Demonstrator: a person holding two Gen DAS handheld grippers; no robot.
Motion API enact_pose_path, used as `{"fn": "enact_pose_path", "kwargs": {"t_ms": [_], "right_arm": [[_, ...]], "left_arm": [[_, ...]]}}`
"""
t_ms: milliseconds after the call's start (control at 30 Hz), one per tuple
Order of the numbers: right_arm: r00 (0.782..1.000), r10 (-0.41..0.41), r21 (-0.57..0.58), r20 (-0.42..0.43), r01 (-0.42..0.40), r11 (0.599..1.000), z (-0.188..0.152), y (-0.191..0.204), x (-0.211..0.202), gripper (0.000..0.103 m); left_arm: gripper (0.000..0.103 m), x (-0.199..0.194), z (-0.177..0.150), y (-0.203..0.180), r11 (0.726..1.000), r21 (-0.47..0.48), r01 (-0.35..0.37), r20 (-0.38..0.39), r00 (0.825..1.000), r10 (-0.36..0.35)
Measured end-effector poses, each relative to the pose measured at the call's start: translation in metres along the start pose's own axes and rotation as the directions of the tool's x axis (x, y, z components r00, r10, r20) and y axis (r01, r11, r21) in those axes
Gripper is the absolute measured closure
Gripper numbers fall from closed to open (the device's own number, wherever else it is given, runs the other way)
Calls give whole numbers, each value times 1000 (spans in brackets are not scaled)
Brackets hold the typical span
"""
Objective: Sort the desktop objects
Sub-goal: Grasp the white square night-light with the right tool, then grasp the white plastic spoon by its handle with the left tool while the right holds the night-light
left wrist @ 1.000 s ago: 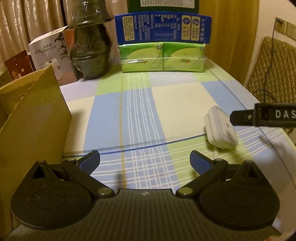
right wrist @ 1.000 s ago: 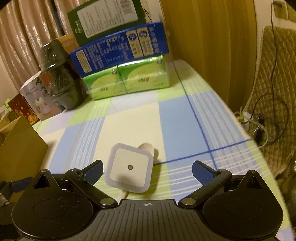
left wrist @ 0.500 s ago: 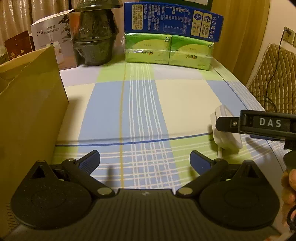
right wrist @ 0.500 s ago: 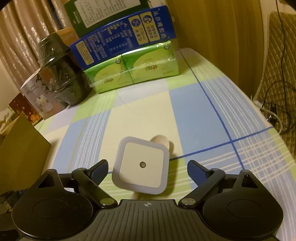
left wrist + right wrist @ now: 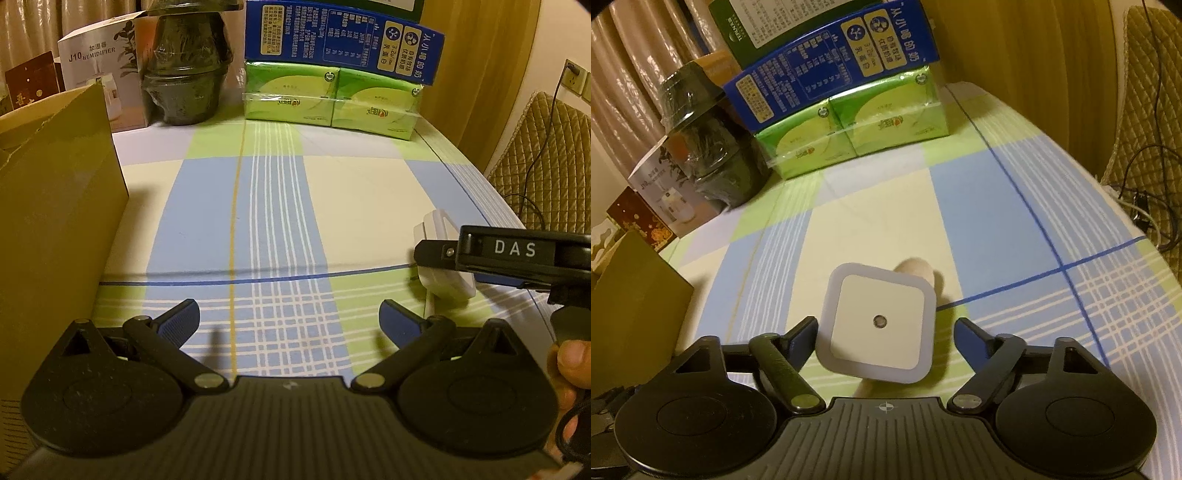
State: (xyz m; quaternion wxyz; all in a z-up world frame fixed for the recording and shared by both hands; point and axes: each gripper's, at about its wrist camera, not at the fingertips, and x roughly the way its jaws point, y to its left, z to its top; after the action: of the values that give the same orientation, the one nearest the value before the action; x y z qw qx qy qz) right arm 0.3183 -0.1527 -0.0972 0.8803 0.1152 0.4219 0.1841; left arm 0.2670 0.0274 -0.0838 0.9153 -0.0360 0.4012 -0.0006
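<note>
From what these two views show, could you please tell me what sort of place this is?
Most likely a room in a home. A checked tablecloth covers the table, packs of tissues and a humidifier box are stacked at its far edge before curtains, and a quilted chair stands beside it.

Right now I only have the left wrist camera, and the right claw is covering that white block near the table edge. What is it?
Observer: The right wrist view shows the white block face-on. It is a square with rounded corners and a small round dot at its centre.
Operator: Is the claw around it?
Observer: Yes. The right claw is open with the block between its fingers. Its left finger is close against the block's edge and its right finger stands apart.
Operator: Anything else there?
Observer: A beige rounded piece pokes out from behind the block. I cannot tell what it is.
</note>
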Motion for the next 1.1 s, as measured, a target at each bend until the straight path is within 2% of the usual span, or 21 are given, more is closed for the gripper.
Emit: {"fn": "enact_pose_path", "kwargs": {"t_ms": [33,200,333,500,600,733,867,967,1000,1067,1100], "right_arm": [[1000,10,-2,-4,-10,1000,0,1,1,39],[998,-52,-43,25,53,998,4,3,-7,40],[986,-131,-105,103,142,984,11,-6,-27,40],[979,-176,-26,107,179,983,15,-36,-40,41],[972,-207,-1,106,209,978,16,-51,-45,41],[969,-227,12,102,227,974,17,-61,-47,41],[970,-224,7,95,225,974,17,-64,-47,41],[972,-215,-7,93,216,976,16,-62,-45,41],[973,-213,-10,93,214,977,16,-61,-44,41],[975,-205,-15,90,207,978,16,-60,-42,41],[975,-202,-19,90,205,979,16,-59,-42,41]], "left_arm": [[1,0,0,0,1000,3,-2,0,1000,2],[2,1,1,0,1000,-4,5,6,1000,-5],[2,-2,3,-6,999,-9,49,21,999,-49],[3,-5,3,-24,994,49,101,48,994,-103],[7,-2,2,-34,988,88,124,49,991,-128],[17,6,1,-47,975,125,183,21,982,-187],[31,16,-5,-67,950,221,221,-6,974,-225],[49,24,-10,-80,927,276,254,-40,967,-253],[59,26,-12,-83,922,286,261,-45,965,-259],[66,25,-13,-86,914,311,260,-37,965,-261],[74,25,-13,-87,914,310,262,-36,964,-264]]}}
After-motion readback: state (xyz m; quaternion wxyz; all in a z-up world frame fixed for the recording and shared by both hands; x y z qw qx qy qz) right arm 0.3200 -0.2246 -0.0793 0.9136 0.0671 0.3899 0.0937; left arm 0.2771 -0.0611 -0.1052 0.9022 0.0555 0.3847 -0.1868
